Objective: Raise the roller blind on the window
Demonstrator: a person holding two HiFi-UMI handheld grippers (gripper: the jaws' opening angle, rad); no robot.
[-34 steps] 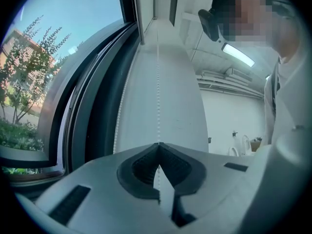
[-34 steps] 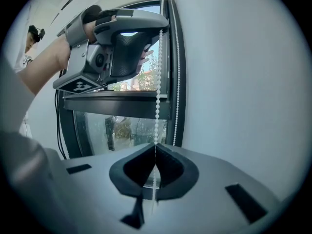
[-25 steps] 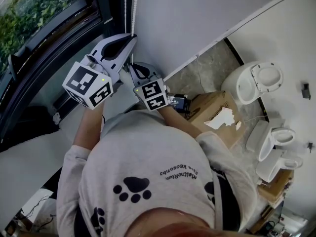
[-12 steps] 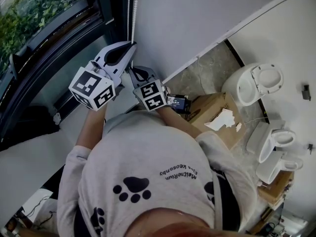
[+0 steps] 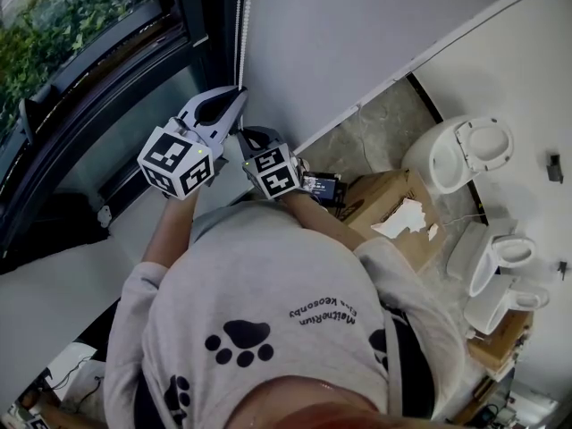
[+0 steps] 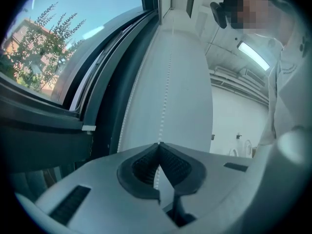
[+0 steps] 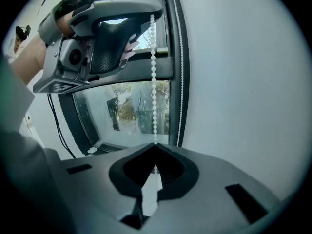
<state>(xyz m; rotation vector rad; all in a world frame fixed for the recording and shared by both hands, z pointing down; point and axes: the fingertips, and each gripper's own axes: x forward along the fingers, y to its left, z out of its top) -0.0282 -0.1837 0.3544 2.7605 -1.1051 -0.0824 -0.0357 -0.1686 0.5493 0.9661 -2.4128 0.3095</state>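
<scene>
left tool (image 6: 158,144): shut tight on bead chain (image 7: 154,82), upper grip.
right tool (image 7: 156,144): shut tight on same strand, gripped just below left tool.
chain axis: vertical, hung beside window frame (image 5: 201,7), running up from both tools.
blind: not in view, judged overhead.
pull: judged straight down along chain.

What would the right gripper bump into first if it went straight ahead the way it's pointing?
Probably the window glass, close beside its dark frame. The right gripper is shut on the bead chain, which runs upward. How far away the glass is remains unclear.
</scene>
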